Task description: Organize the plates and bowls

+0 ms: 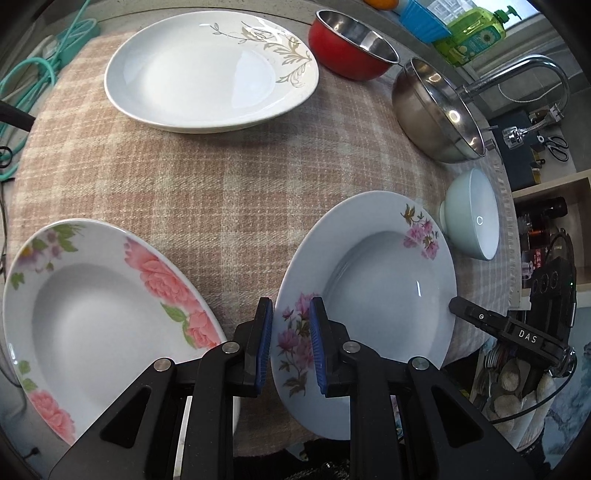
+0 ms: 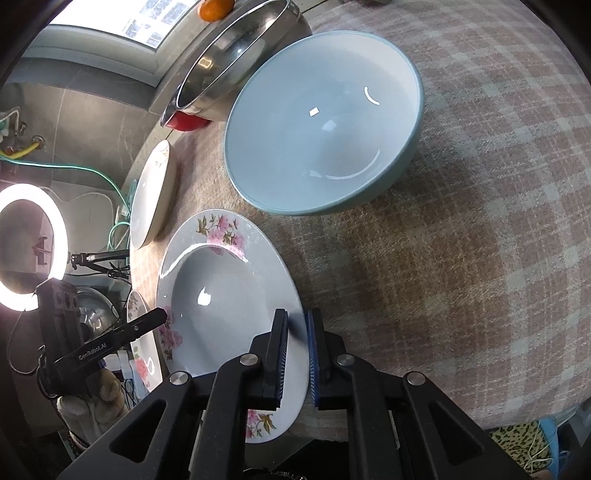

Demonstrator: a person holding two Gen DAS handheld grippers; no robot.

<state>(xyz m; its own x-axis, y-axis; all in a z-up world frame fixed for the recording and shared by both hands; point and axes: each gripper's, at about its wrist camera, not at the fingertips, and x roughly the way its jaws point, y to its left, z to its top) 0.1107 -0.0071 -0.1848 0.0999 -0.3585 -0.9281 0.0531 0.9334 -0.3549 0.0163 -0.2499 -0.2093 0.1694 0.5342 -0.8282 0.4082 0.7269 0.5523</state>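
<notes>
Purple-flowered plate [image 1: 388, 291] at cloth's [image 1: 221, 184] near edge: left gripper [image 1: 291, 343] and right gripper [image 2: 296, 360] each straddle opposite rims, jaws narrow.

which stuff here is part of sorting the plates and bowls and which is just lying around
Part of the job:
purple-flower plate, both tools' fingers straddling its rim: left tool, right tool
pink-rose plate
gold-leaf plate
pale blue bowl
steel bowl
red bowl

Just lying about:
dish soap bottle
orange
ring light
teal cable
</notes>
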